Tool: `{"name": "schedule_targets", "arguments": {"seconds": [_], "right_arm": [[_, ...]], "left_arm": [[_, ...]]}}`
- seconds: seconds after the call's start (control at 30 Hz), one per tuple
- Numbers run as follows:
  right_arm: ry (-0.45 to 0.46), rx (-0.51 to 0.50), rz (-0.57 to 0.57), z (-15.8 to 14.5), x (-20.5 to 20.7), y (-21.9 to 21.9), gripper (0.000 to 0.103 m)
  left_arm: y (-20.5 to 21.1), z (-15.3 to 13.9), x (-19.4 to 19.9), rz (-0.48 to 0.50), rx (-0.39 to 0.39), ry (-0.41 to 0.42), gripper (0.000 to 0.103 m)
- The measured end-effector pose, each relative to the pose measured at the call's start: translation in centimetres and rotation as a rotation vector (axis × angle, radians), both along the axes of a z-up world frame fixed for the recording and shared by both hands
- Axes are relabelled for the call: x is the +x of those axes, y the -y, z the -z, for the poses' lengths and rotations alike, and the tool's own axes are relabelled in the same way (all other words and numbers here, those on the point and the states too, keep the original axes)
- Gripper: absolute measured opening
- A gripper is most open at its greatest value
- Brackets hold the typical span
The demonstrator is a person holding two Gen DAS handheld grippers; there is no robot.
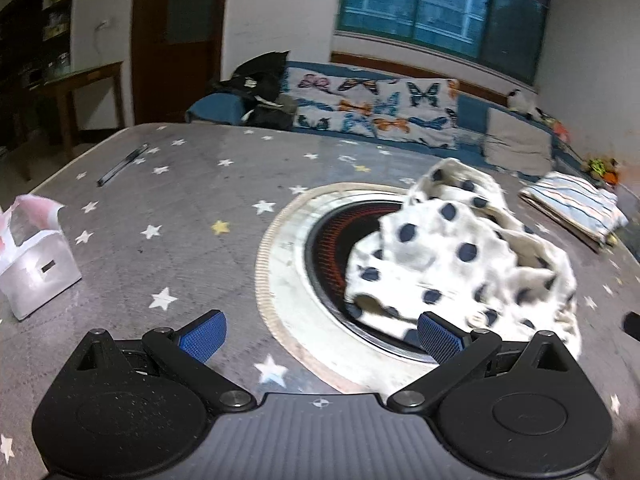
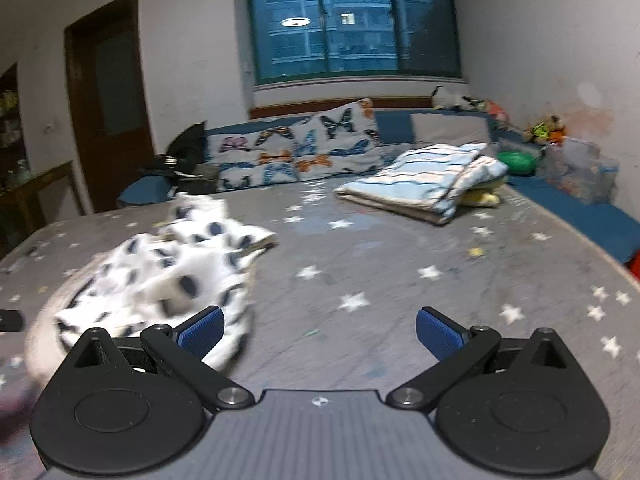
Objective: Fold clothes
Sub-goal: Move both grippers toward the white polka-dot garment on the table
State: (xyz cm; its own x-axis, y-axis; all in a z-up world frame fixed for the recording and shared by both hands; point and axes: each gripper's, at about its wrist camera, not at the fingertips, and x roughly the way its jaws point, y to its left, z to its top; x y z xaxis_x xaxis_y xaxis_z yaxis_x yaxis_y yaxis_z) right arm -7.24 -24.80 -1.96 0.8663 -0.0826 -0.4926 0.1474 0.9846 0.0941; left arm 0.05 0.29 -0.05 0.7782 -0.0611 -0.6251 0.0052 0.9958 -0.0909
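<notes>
Fingers on both the left gripper and right gripper are spread wide, empty; the crumpled polka-dot garment lies on the star-patterned table, half over its round inset.

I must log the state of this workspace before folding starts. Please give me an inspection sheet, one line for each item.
Surface: grey star-print table cover with a round heater opening in the middle.
Job's things: crumpled white polka-dot garment lying partly over the opening; folded striped cloth at the far side.
Clutter: white paper bag on the left; a dark pen-like item near the far edge.
Grippers: left tool open, empty; right tool open, empty.
Cables: nothing seen.
Surroundings: blue sofa with butterfly cushions, window, brown door.
</notes>
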Motion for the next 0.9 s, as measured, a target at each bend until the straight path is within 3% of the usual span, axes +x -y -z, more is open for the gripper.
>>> {"name": "schedule_targets", "arguments": {"seconds": [0.23, 0.33, 0.43, 0.9], "right_arm": [[0.005, -0.106, -0.014, -0.3, -0.3, -0.5, 0.103], [0.021, -0.179, -0.028, -0.1, -1.7, -3.6, 0.103], [0.013, -0.14, -0.072, 1.7, -0.2, -4.5, 0.103], [-0.024, -0.042, -0.209, -1.1, -4.6, -5.1, 0.103]], "left_arm": [[-2.2, 0.4, 0.3, -0.012, 0.047, 0.008, 0.103], [-1.7, 0.7, -0.9, 0.004, 0.059, 0.029, 0.103], [-2.4, 0.8, -1.1, 0.034, 0.039, 0.019, 0.103], [-3.2, -0.3, -4.1, 0.112, 0.056, 0.019, 0.103]]}}
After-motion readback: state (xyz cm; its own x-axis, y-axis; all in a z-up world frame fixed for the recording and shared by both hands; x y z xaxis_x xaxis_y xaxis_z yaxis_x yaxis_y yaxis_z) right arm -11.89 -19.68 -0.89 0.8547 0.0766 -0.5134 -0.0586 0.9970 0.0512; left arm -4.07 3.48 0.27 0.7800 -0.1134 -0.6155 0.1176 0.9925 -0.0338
